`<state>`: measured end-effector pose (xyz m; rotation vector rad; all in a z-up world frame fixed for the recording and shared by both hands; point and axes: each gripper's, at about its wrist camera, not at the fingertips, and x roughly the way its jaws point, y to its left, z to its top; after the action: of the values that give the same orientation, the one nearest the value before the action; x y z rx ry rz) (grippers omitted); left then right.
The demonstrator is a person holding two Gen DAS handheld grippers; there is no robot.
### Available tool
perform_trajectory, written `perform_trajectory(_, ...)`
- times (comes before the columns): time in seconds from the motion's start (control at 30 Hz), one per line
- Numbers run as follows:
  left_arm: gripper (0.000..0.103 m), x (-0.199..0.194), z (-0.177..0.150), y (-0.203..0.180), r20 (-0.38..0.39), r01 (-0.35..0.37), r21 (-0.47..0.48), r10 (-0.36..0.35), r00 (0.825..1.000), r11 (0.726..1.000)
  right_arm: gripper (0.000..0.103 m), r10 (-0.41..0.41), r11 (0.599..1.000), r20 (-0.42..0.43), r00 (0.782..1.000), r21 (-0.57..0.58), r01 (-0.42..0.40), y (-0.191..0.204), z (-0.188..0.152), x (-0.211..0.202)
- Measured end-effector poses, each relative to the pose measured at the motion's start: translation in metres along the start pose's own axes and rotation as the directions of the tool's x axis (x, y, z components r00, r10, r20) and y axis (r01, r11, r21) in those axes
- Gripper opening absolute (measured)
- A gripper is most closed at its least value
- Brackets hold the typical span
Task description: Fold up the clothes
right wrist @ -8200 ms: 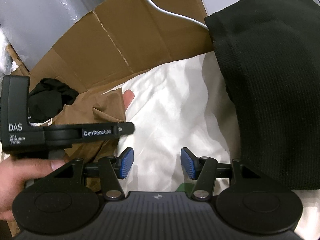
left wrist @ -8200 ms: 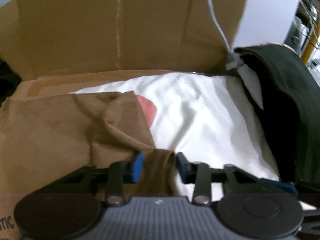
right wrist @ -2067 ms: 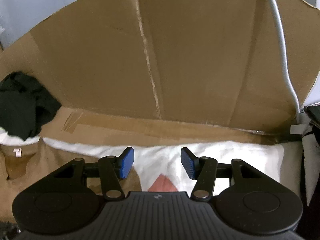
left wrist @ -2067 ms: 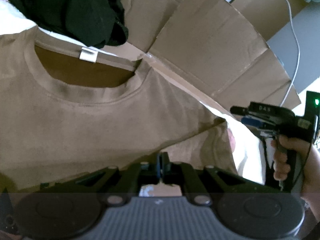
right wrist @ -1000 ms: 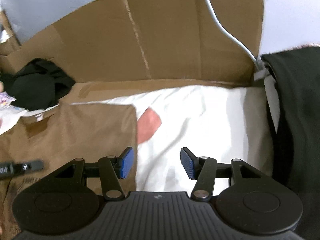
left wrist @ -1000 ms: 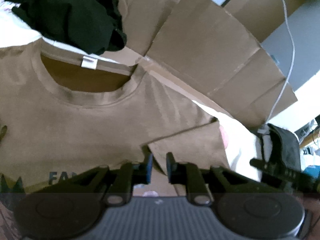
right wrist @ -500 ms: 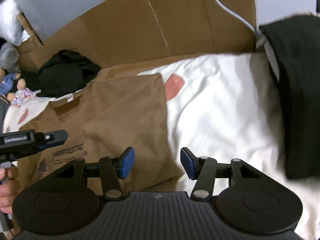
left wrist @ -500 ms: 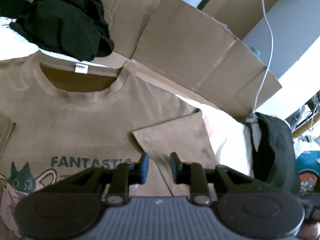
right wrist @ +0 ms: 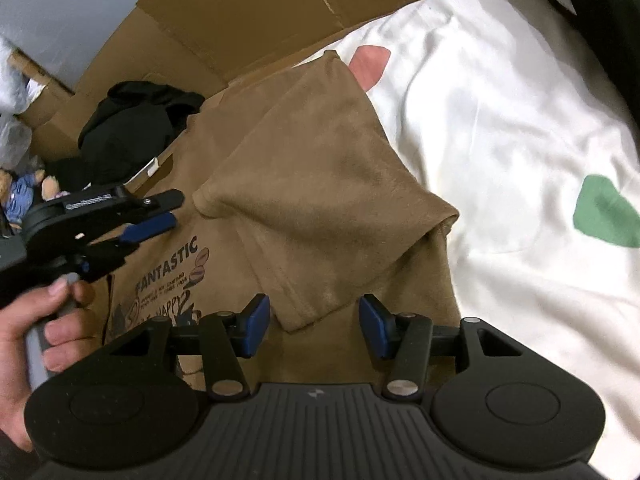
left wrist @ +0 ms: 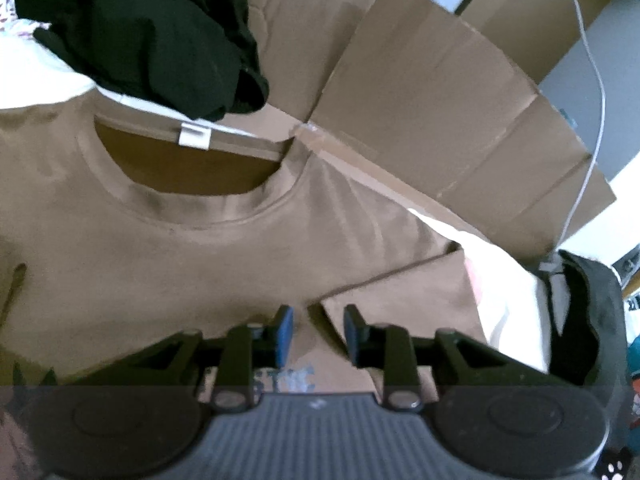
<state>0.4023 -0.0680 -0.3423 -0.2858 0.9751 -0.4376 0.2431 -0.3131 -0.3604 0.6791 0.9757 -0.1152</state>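
A brown T-shirt (left wrist: 200,264) lies flat, collar and white label at the top, with "FANTASTIC" print (right wrist: 172,260) on its chest. Its sleeve (right wrist: 320,200) is folded inward over the body. My left gripper (left wrist: 316,336) hovers low over the chest just left of the sleeve's edge, jaws open by a narrow gap with nothing pinched. In the right wrist view the left gripper (right wrist: 156,216) shows at the left, held by a hand (right wrist: 36,328). My right gripper (right wrist: 314,328) stands open above the sleeve's hem corner, which shows between the pads without being pressed.
A crumpled black garment (left wrist: 160,40) lies beyond the collar. Cardboard flaps (left wrist: 440,120) rise behind the shirt. A white sheet (right wrist: 500,140) with red and green patches spreads to the right, a dark garment (left wrist: 580,320) lies at its far side, and a cable (left wrist: 592,80) hangs there.
The left gripper's jaws have parted and let go of the sleeve, which now lies folded on the shirt. The right gripper has swung down and rolled over the folded sleeve.
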Motion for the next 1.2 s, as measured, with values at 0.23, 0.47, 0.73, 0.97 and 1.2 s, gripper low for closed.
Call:
perform_trajectory(0.23,0.028,0.014,0.000,-0.002,-0.002,0.001,0.028,-0.001,1.000,1.000,0.023,-0.017,1.000,0.027,0.999,0.026,0.016,-0.001,-0.003,0.005)
perform_trajectory(0.47,0.001,0.011,-0.001,-0.008,0.019,0.004,0.081,-0.005,1.000,0.997,0.004,0.012,0.999,0.020,1.000,0.043,-0.013,-0.006,-0.003,-0.001)
perform_trajectory(0.73,0.001,-0.004,0.010,-0.008,0.060,0.021,0.048,-0.023,0.998,0.999,0.002,0.063,0.995,0.031,0.998,0.070,-0.065,-0.010,-0.002,-0.018)
perform_trajectory(0.97,0.002,-0.005,0.014,-0.008,0.051,0.020,0.048,-0.022,0.998,0.999,0.002,0.100,0.989,-0.005,0.995,0.114,-0.099,-0.018,-0.001,-0.017)
perform_trajectory(1.2,0.007,0.002,0.013,-0.001,0.004,-0.070,0.078,0.070,0.998,0.994,0.007,0.093,0.991,-0.083,0.992,0.103,-0.084,-0.025,-0.004,-0.013)
